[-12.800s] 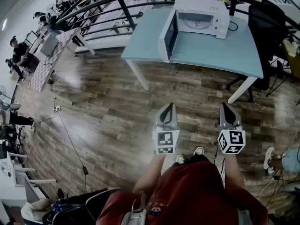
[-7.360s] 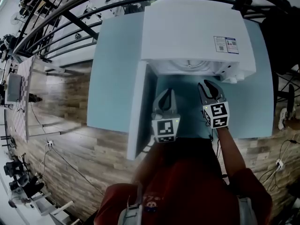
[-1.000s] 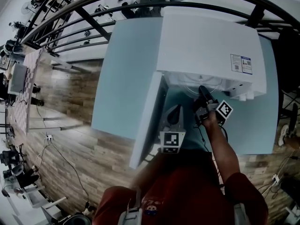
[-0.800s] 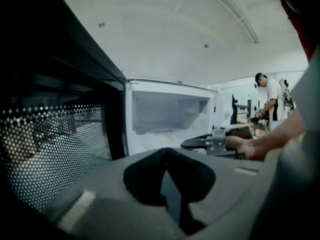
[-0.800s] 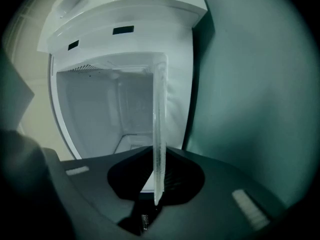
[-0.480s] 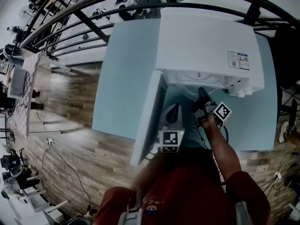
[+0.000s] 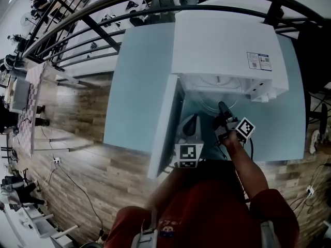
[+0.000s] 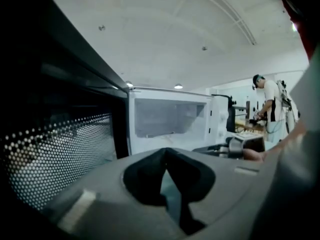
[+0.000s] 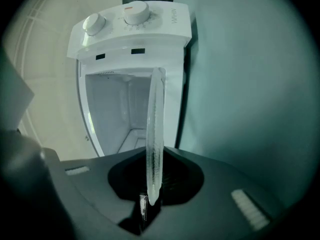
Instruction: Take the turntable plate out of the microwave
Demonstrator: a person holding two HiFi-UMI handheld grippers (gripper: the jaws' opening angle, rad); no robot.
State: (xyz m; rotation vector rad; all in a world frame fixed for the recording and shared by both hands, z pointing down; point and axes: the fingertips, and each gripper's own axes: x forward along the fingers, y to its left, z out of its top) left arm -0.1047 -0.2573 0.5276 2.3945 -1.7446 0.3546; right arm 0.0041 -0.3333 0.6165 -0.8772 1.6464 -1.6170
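The right gripper (image 7: 222, 109) holds the turntable plate (image 9: 154, 129) by its near rim. Its fingers have just been closing and now they press on the glass edge from both sides. In the right gripper view the plate is seen edge-on, as a thin band. It starts between the fingers at the lower middle of the frame and runs straight up toward the open cavity of the microwave (image 9: 131, 59). This view is rolled, so the microwave seems to stand on its side with the knobs at the top. I judge that the plate is in fact about flat, in line with the cavity floor.

This is the relation that matters: the plate reaches away from the fingers, into the mouth of the microwave, and the grip is only on the rim nearest to the person. In the head view the curved edge of the plate (image 7: 207, 104) shows just below the microwave front, over the counter (image 7: 134, 76). How much of it is inside the cavity I cannot tell. The pull should go along the plate's own plane, toward the lower part of the head view.

The left gripper (image 7: 189, 123) hangs just beside, between the open door (image 7: 164, 123) and the right gripper. Its fingers are closed on nothing.
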